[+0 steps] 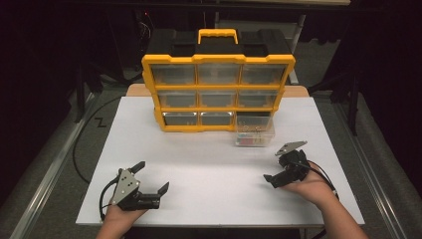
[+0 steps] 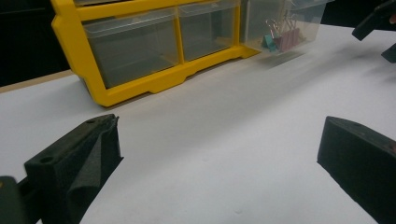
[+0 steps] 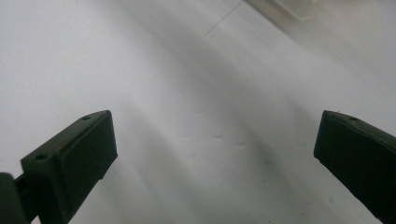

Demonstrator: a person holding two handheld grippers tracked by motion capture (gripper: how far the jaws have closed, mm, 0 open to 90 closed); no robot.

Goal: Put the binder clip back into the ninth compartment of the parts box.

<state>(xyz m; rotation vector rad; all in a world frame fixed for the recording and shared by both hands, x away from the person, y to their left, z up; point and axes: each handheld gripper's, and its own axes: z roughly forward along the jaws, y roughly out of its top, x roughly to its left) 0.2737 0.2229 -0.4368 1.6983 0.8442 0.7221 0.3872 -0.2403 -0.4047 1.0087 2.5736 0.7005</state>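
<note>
- The yellow drawer box (image 1: 218,92) stands upright at the far side of the white table (image 1: 214,179), with its front facing the person so every drawer can be reached.
- One clear drawer (image 1: 254,132) is pulled out of the bottom right slot and sits on the table just in front of its slot. It has been left out, I think, so the things inside are easy to get at.
- In the left gripper view the drawer (image 2: 280,23) holds some binder clips (image 2: 280,36), pink and teal. There may be other small bits in there too, but it is too blurry to be sure.
- The right gripper (image 1: 281,172) is near that drawer, a little in front of it and to the right, but not touching it. Its jaws are spread wide with nothing between them, just bare table. It looks ready to go for the drawer or the clips.
- The left gripper (image 1: 149,179) rests low on the near left of the table, well apart from the box. Its jaws are also wide apart and hold nothing. It seems to be waiting out of the way so the other hand has room.
</note>
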